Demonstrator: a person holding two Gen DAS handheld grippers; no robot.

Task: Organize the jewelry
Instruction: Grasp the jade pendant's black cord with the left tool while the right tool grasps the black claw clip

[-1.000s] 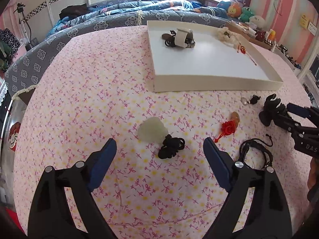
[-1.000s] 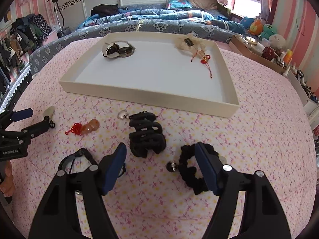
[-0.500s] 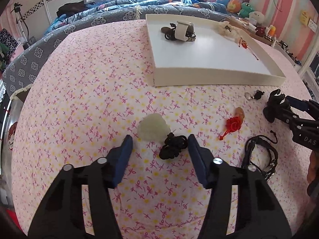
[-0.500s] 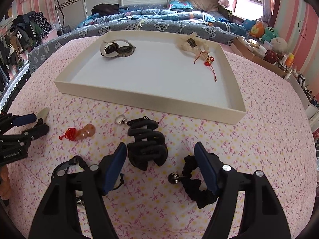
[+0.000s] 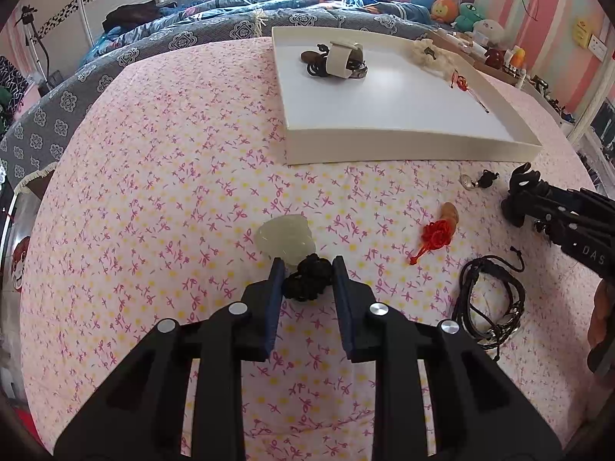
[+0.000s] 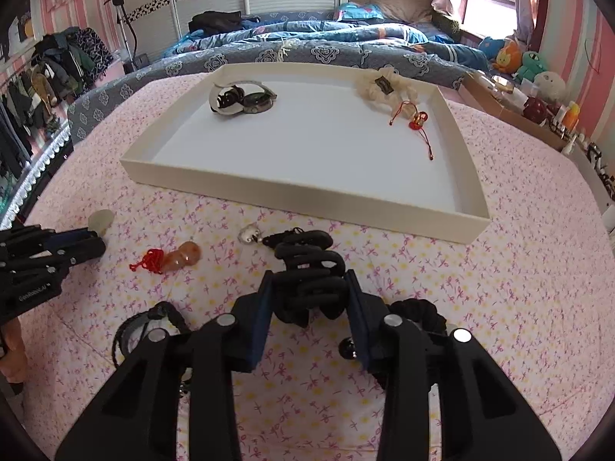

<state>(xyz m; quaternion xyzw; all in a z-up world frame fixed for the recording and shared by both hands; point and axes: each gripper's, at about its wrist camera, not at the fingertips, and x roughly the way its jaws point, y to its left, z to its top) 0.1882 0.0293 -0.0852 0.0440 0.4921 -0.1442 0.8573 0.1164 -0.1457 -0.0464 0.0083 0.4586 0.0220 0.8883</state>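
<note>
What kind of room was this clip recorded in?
Most likely a home bedroom. A bed with a rumpled blue quilt lies behind the work surface, plush toys sit by the window, and clothes hang on a rack at the left.

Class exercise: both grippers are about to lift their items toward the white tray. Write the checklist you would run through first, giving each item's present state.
1. Left gripper closed on the black knotted cord of the pale green stone pendant: ok.
2. Right gripper closed around the black plastic claw hair clip: ok.
3. Grip firm enough to lift: cannot tell.
4. Bare floor free in the shallow white rectangular tray: ok.
5. Black scrunchie clear of the right gripper: cannot tell; it lies right beside one finger.
</note>
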